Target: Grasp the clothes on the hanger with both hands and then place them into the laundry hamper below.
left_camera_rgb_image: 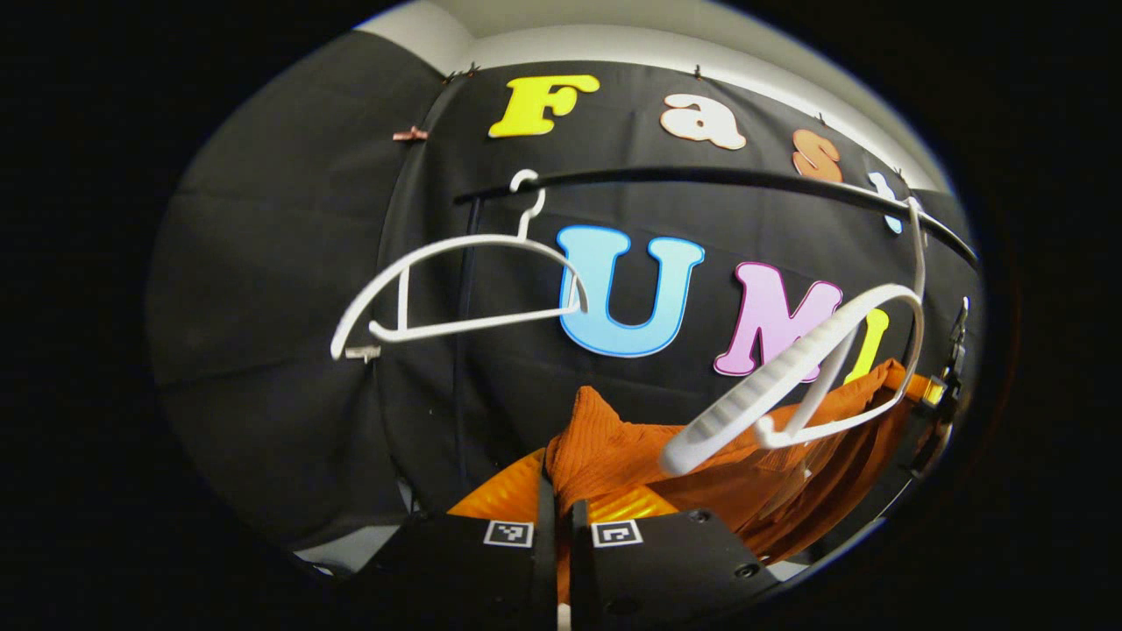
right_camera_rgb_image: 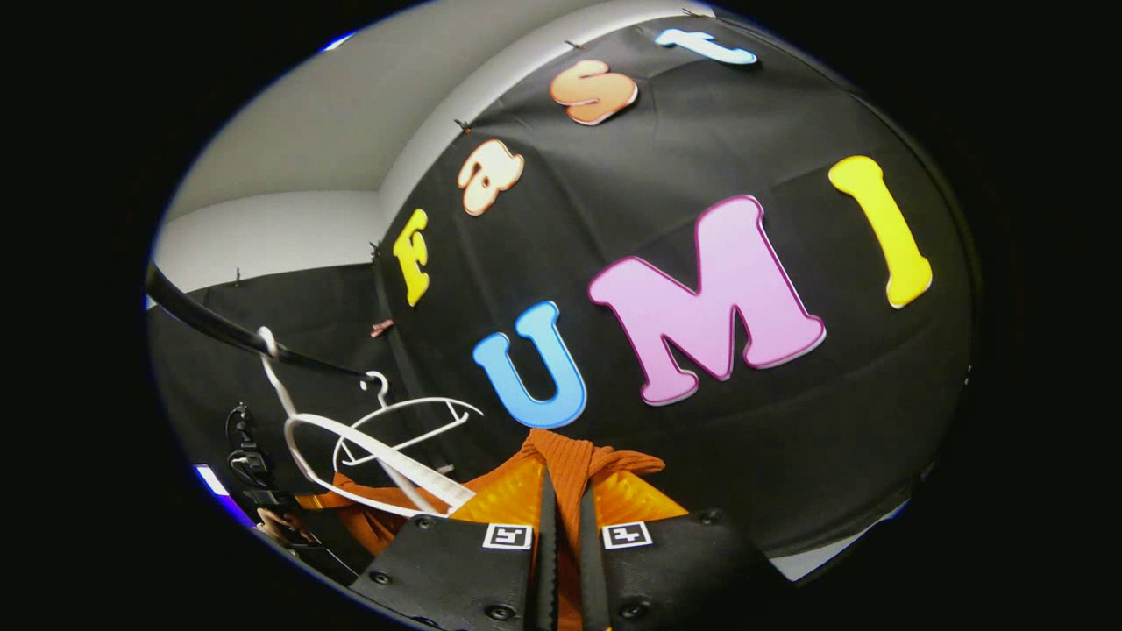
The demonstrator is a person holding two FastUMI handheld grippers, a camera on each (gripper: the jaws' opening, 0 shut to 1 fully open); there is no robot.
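Left gripper (left_camera_rgb_image: 561,513): fingers pressed on orange ribbed garment (left_camera_rgb_image: 614,447). Right gripper (right_camera_rgb_image: 564,517): likewise pinching cloth. Garment spans between both, hanging below white hanger (left_camera_rgb_image: 789,377), apparently clear of it. Rail (left_camera_rgb_image: 701,178) above. Hamper lies below, unseen; judged next move: lower together.

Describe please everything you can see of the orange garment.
The orange garment is a ribbed, knit-looking cloth, bunched and hanging in folds. In the left gripper view the left gripper has its fingers closed on one bunched edge; in the right gripper view the right gripper pinches another part. It stretches toward the nearer white hanger, whose lower arm lies against it.
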